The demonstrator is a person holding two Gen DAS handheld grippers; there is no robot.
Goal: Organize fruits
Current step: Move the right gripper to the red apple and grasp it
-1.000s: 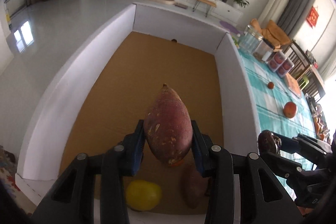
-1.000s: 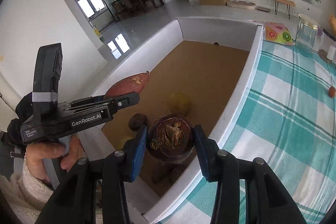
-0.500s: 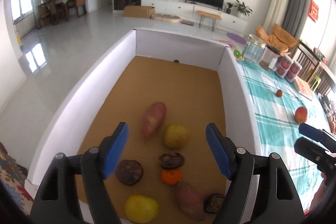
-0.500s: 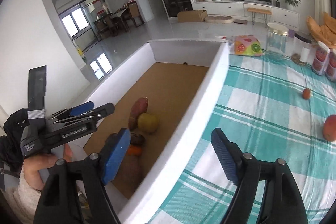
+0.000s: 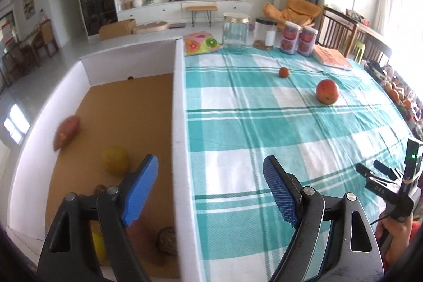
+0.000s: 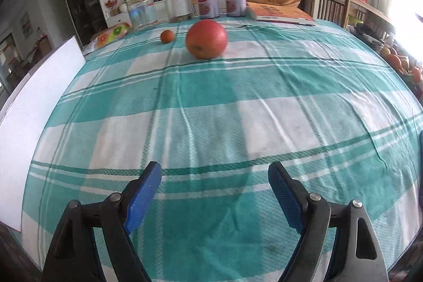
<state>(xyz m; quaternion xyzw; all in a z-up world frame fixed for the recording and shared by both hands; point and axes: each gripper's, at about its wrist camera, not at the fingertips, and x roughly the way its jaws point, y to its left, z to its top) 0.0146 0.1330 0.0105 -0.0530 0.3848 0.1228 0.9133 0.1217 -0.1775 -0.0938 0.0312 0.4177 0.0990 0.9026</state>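
apple (image 6: 206, 38): red-orange, round, on the checked cloth, well ahead of the right claw
small orange fruit (image 6: 167, 36): just left of the apple, farther off
sweet potato (image 5: 66, 132): reddish, in the box, ahead-left of the left claw
yellow fruit (image 5: 115, 160): round, in the box, just beyond the left claw's left finger

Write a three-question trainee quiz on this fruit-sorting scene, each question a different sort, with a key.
1. True or false: the right gripper holds the red apple.
2. Multiple choice: where does the sweet potato lie? A) on the checked tablecloth B) inside the white-walled box C) between the left gripper's pads
3. Fill in: the small orange fruit on the cloth lies nearer the glass jar than the ___ does.

Key: 1 false, both grippers are open and empty; 2 B; 3 red apple.
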